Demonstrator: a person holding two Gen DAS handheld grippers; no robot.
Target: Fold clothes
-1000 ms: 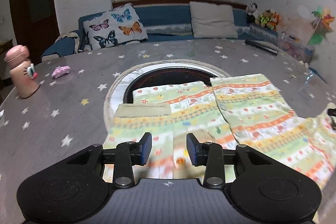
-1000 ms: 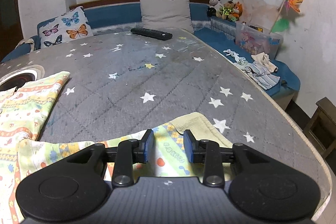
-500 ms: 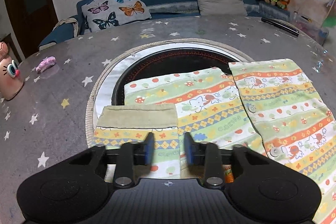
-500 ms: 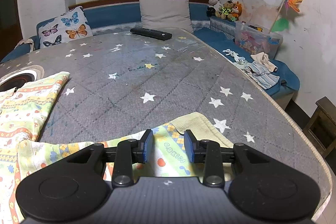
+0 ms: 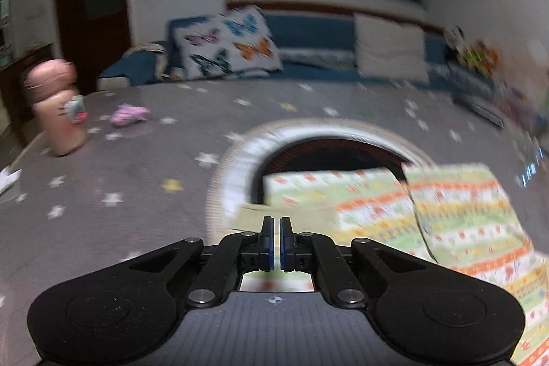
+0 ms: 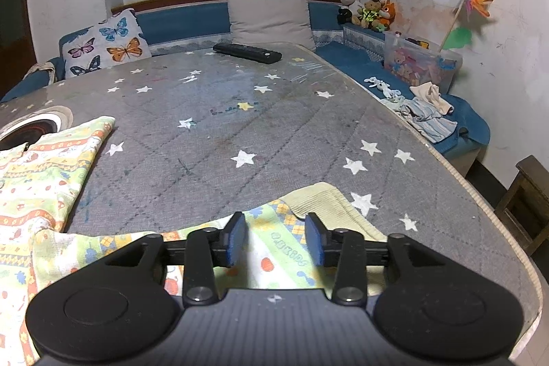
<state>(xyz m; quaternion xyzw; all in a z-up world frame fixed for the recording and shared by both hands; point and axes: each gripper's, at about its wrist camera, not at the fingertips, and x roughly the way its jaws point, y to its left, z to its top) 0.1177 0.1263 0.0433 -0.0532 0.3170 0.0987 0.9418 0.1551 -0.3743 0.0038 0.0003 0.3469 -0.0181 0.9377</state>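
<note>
Patterned children's trousers [image 5: 463,211] in green, yellow and orange lie spread on the grey star-print table [image 5: 137,187], partly over a round black opening [image 5: 329,153]. My left gripper [image 5: 277,222] is shut, its tips pinching the beige cuff [image 5: 308,215] of the near leg; this view is blurred. In the right wrist view the other leg [image 6: 274,249] ends in a beige cuff [image 6: 326,201] near the table's right edge. My right gripper [image 6: 276,218] hovers over that leg with its jaws opening; the cloth lies between the pads, untouched.
A pink bottle [image 5: 56,112] and a small pink toy [image 5: 128,114] stand at the far left of the table. A black remote [image 6: 247,53] lies at the back. The table's right edge [image 6: 497,218] drops toward a bench with clothes [image 6: 425,119] and a toy box [image 6: 418,67].
My left gripper has closed fully at the near cuff and its view has swung up and back. The right gripper has stayed in place while its jaws spread wider over the other leg.
</note>
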